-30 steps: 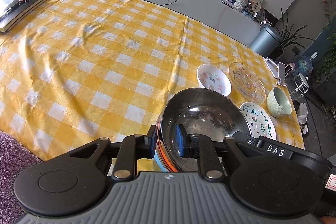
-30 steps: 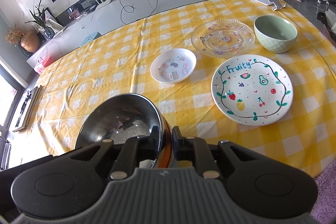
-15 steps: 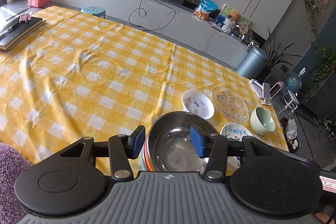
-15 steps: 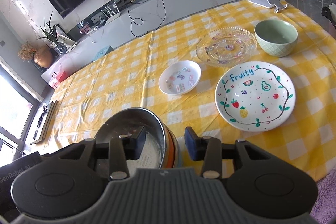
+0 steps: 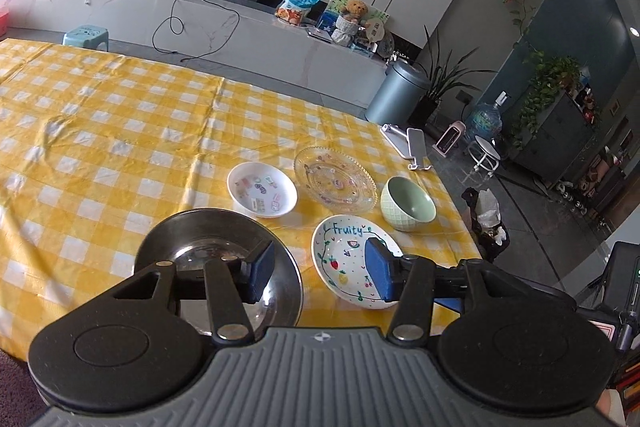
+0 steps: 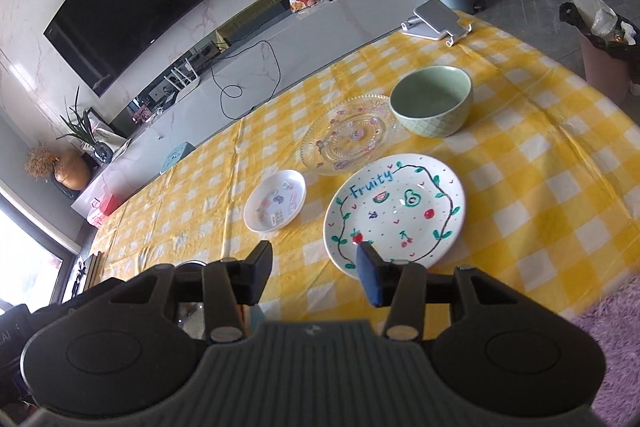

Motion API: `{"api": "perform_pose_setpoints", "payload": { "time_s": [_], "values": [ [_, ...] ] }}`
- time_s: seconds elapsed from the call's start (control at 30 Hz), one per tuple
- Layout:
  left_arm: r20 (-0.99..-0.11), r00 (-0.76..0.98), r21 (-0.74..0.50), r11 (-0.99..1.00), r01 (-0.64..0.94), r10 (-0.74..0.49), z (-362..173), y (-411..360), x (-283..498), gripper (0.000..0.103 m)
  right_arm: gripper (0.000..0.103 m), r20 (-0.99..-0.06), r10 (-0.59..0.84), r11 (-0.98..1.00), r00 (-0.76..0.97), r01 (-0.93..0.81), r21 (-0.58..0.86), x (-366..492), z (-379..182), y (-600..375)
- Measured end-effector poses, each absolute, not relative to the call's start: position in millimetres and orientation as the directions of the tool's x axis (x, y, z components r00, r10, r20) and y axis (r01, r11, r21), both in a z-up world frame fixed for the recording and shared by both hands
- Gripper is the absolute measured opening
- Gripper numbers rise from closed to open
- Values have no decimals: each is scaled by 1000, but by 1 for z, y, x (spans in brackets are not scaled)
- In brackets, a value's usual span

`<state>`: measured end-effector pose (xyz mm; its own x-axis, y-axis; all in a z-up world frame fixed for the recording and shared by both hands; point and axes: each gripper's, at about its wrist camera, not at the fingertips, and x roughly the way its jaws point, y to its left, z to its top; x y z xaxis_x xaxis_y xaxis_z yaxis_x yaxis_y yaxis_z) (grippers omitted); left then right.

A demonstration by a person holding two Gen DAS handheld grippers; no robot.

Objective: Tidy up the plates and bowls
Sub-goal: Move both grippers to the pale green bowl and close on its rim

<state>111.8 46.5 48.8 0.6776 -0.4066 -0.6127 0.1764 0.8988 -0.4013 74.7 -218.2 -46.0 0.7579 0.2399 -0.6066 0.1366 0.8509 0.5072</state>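
Note:
A steel bowl (image 5: 208,247) rests on the yellow checked tablecloth (image 5: 120,147), just below and left of my left gripper (image 5: 320,273), which hangs open and empty above it. To its right lies the white "Fruity" plate (image 5: 348,267), with a small white sticker dish (image 5: 262,189), a clear glass plate (image 5: 336,179) and a green bowl (image 5: 406,203) behind. My right gripper (image 6: 314,271) hovers near the Fruity plate (image 6: 396,211); its jaws are opening with nothing between them. Only a sliver of the steel bowl (image 6: 188,311) shows behind its left finger.
A grey phone stand (image 6: 436,23) sits at the table's far right corner. The table's near edge runs along a purple rug (image 6: 600,315). A bin with a black bag (image 5: 486,223) stands on the floor to the right.
Both grippers were shut on the steel bowl's rim; they have opened, let it go and drawn back and up. The bowl stays on the cloth.

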Motion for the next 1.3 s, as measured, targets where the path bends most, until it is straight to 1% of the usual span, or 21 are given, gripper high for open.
{"api": "perform_pose_setpoints", "payload": {
  "time_s": [0.2, 0.37, 0.53, 0.73, 0.9, 1.0, 1.07, 1.2, 1.3],
  "values": [
    [-640, 630, -376, 894, 244, -441, 42, 6, 130, 59, 47, -612, 185, 824, 769, 218, 522, 77, -57, -255],
    [-674, 580, -363, 889, 279, -457, 32, -27, 147, 59, 47, -622, 119, 817, 774, 280, 504, 82, -65, -278],
    [-708, 553, -329, 898, 292, -440, 24, -55, 165, 58, 47, -630, 65, 823, 774, 315, 472, 94, -74, -295],
    [-722, 559, -287, 912, 293, -407, 23, -85, 190, 58, 47, -627, 28, 836, 779, 325, 442, 122, -77, -309],
    [-740, 567, -237, 929, 284, -363, 20, -107, 216, 58, 46, -642, -35, 860, 766, 350, 371, 154, -75, -320],
    [-750, 566, -226, 937, 268, -343, 16, -118, 232, 56, 45, -653, -43, 869, 756, 351, 349, 173, -77, -327],
    [-754, 564, -229, 940, 253, -336, 14, -123, 243, 56, 42, -659, -42, 871, 751, 351, 344, 186, -80, -331],
    [-763, 557, -238, 943, 230, -329, 6, -137, 266, 54, 38, -661, -39, 878, 749, 342, 335, 213, -87, -337],
    [-776, 545, -230, 946, 226, -319, -6, -147, 280, 51, 34, -687, -17, 869, 726, 351, 350, 231, -95, -346]
  ]
}}
